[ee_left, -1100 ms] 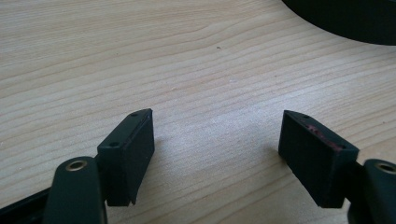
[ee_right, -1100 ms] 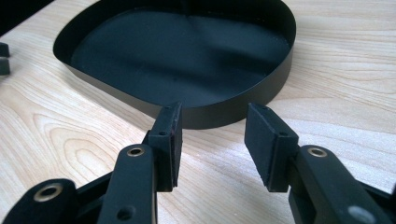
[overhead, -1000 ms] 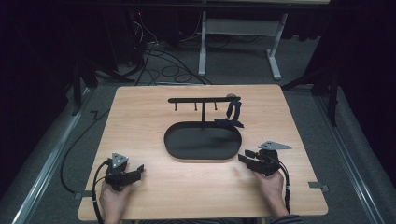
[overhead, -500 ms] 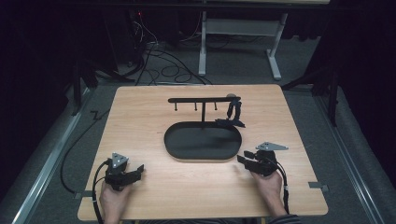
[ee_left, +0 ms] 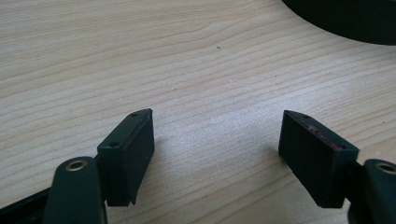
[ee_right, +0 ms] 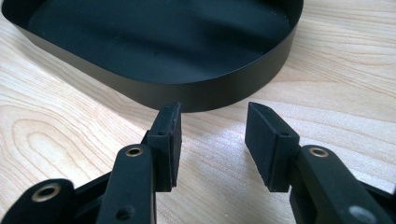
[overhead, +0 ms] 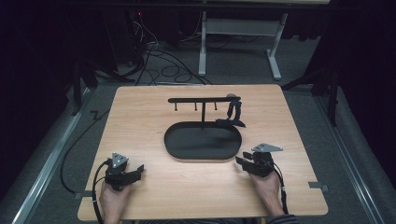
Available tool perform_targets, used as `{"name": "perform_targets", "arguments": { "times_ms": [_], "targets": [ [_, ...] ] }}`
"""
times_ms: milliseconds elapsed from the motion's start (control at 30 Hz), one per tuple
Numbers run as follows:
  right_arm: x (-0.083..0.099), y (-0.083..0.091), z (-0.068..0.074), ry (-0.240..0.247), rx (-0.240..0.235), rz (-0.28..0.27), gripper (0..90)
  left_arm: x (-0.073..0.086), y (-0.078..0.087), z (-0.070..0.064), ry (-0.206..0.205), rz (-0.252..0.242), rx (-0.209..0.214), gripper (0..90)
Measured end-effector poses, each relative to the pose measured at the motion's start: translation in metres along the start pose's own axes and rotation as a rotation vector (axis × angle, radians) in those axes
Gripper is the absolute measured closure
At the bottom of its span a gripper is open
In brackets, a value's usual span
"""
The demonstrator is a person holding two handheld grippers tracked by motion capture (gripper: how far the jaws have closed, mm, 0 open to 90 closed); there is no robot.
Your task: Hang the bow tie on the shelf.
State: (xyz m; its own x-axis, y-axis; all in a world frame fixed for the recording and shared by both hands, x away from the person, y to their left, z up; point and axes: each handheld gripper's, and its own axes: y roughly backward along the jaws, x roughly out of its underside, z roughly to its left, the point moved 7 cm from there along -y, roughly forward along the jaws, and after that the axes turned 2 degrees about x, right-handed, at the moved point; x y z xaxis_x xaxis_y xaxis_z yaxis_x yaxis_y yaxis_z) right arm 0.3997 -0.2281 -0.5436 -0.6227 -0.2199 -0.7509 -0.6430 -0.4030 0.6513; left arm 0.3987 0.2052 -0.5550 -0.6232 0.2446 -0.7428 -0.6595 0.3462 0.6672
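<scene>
Black, oval tray (overhead: 202,140) sits mid-worktop (overhead: 140,107) as the right gripper (overhead: 243,163), jaws open and empty, has edged closer to its rim, while the left gripper (overhead: 135,171) stays parked, open.

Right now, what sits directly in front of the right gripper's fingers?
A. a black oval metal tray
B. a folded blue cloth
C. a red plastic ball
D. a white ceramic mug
A: the black oval metal tray has its dark wall just ahead of the open right gripper.

High overhead view; two low gripper views (shared black tray (ee_right: 196,95)).
</scene>
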Motion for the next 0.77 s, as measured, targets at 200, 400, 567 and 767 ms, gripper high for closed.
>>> {"name": "perform_targets", "arguments": {
  "times_ms": [200, 400, 567, 767],
  "targets": [
    [0.0030, -0.0039, 0.0012, 0.027, 0.025, 0.015, 57.1, 0.0000, 0.0001, 0.0000, 0.001, 0.000, 0.002, 27.2],
    [0.0037, -0.0045, 0.0044, 0.056, 0.047, 0.023, 54.0, 0.0000, 0.0001, 0.0000, 0.001, 0.000, 0.003, 27.2],
    [0.0043, -0.0055, 0.0079, 0.112, 0.070, 0.031, 49.8, 0.0000, 0.0001, 0.0001, 0.006, -0.004, 0.003, 27.1],
    [0.0049, -0.0059, 0.0096, 0.128, 0.077, 0.036, 48.7, 0.0000, 0.0003, 0.0002, 0.011, -0.007, 0.009, 27.1]
  ]
}}
